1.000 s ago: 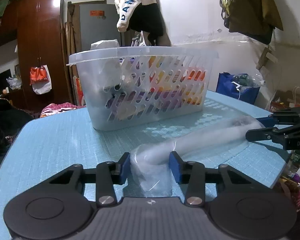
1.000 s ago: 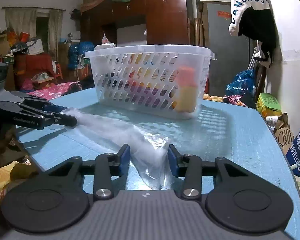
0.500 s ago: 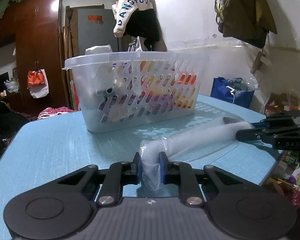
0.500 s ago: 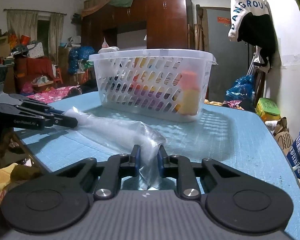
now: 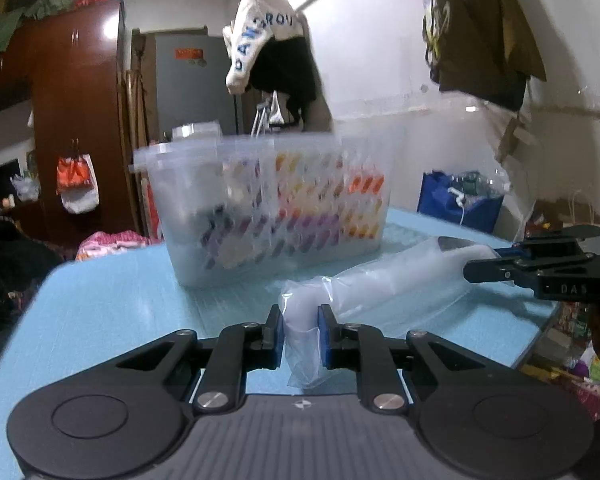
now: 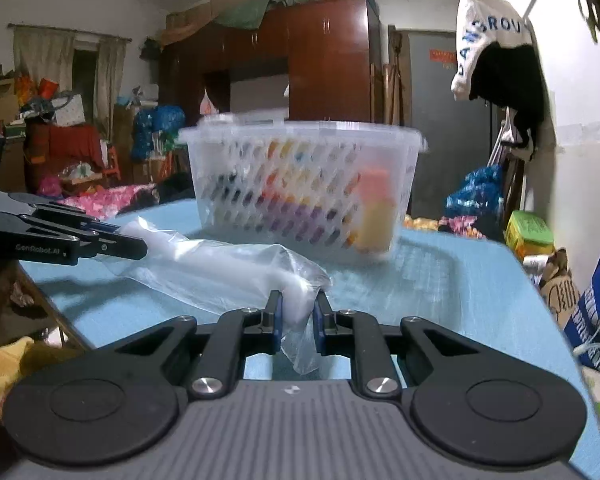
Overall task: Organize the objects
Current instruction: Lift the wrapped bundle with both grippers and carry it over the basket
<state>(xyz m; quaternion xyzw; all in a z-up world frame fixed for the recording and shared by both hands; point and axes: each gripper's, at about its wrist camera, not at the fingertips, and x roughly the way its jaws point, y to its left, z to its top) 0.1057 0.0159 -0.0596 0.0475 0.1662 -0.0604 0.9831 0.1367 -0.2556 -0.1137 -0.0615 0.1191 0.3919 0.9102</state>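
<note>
Clear crinkly plastic bag holding a white roll [image 5: 384,284] hangs between both grippers above the blue bench [image 5: 112,304]. Left gripper [image 5: 300,330] and right gripper [image 6: 296,320] fingers pinch opposite ends; lift evenly toward the white perforated basket [image 6: 300,184], avoiding sag.

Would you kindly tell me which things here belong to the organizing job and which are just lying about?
In the job:
plastic bag, held at both ends
left gripper
right gripper
white basket

Lying about:
hanging white garment
blue bag
wooden wardrobe
</note>
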